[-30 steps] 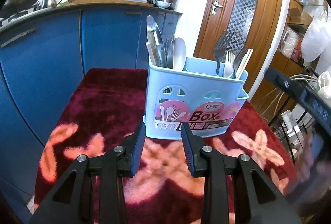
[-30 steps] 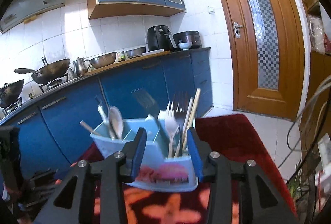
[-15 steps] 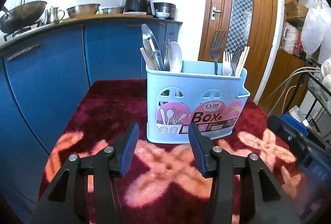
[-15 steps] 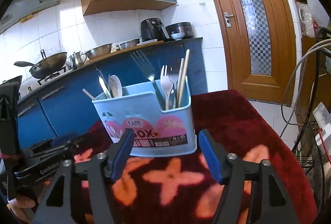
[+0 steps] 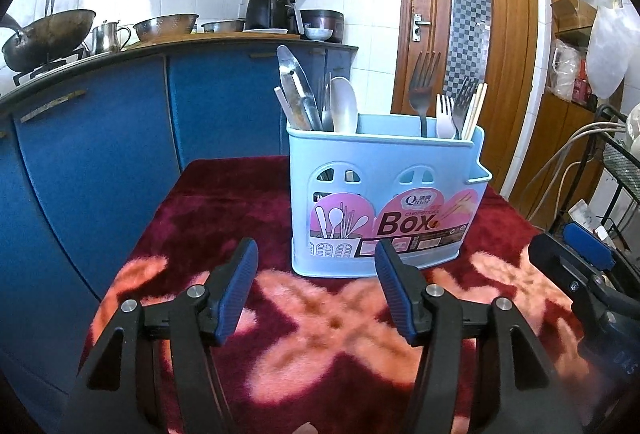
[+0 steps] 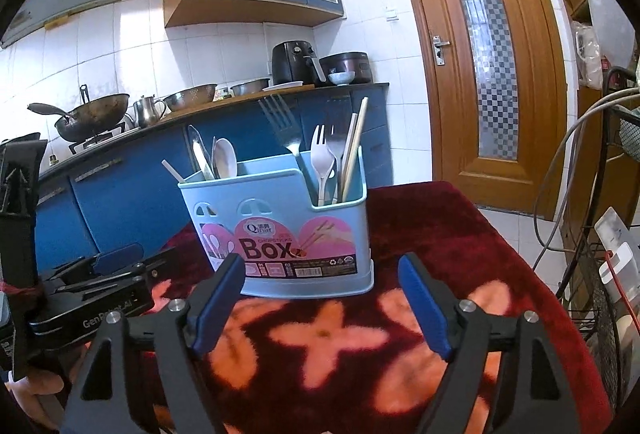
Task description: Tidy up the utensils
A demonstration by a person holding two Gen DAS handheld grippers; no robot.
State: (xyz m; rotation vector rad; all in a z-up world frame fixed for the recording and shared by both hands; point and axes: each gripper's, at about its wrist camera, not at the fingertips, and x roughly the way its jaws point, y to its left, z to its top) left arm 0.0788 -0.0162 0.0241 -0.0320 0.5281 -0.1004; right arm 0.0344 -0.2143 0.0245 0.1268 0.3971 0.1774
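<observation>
Utensils stand sorted in a light-blue holder (image 5: 384, 205) that sits upright on a dark red cloth (image 5: 224, 201) with pink flowers, just ahead of both grippers. At the holder's left end are a knife (image 5: 294, 85), a white spoon (image 5: 344, 105) and a pale stick; at its right end are a tall metal fork (image 5: 424, 89), a white plastic fork (image 5: 445, 115), a smaller metal fork and chopsticks (image 5: 475, 109). The middle shows nothing poking up. A pink label reading "Box" covers the holder's front.

The left gripper (image 5: 316, 294) hovers low over the cloth, its jaws apart and opening, with nothing between the blue pads; the holder stands beyond the tips, not touched. The right gripper (image 6: 320, 298) does the same from the other side, jaws wide and opening, empty, its tips short of the holder's base. Each gripper appears at the edge of the other's view.

Behind are blue cabinets (image 5: 100, 137), a wok (image 6: 90, 115) on the counter, and a wooden door (image 6: 480, 65).
</observation>
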